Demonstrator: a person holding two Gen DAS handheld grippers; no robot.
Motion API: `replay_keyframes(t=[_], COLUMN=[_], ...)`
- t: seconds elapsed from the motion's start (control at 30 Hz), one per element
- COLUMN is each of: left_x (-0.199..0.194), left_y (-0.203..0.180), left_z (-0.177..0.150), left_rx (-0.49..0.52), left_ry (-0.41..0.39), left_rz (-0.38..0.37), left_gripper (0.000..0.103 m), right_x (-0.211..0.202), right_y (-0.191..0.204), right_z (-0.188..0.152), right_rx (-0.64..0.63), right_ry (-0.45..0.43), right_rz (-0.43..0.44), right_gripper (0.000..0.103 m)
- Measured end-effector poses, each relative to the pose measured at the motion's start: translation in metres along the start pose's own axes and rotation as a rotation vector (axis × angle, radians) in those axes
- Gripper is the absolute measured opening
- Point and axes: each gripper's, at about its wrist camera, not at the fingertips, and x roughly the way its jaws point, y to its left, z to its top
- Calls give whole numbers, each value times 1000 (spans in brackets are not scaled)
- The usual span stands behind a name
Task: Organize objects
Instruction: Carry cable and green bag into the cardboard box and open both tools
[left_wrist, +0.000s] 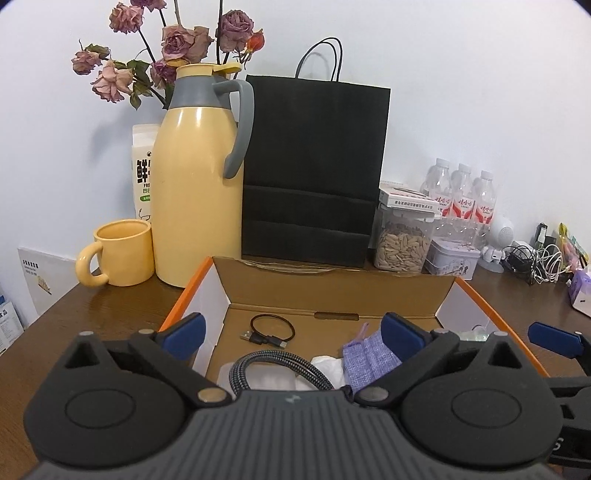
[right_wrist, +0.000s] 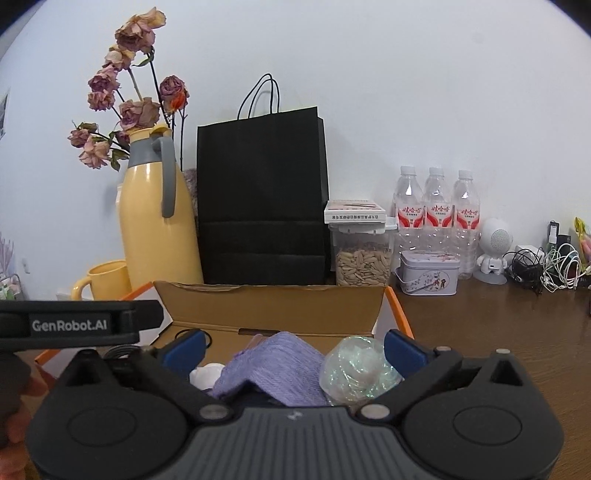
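An open cardboard box with orange edges sits on the brown table; it also shows in the right wrist view. Inside lie a short black USB cable, a braided grey cable, a purple knitted cloth, white tissue and a crumpled clear plastic bag. My left gripper is open and empty above the box's near side. My right gripper is open and empty, with the cloth and the bag between and below its fingers.
Behind the box stand a yellow thermos, a yellow mug, a black paper bag, a jar of seeds, a tin and three water bottles. A tangle of chargers lies far right.
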Motion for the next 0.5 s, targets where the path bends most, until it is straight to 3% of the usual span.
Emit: replay_keyframes(t=[0.23, 0.5], left_x=[-11, -52], left_y=[0, 4], left_z=[5, 14], left_rx=[-3, 8], left_ry=[-18, -61], left_rz=[-16, -39], left_gripper=[103, 103], right_x=[-9, -44], right_y=[1, 10], right_z=[4, 13], right_rx=[0, -31], right_ry=[-13, -57], right_rz=[0, 16], right_gripper=[103, 103])
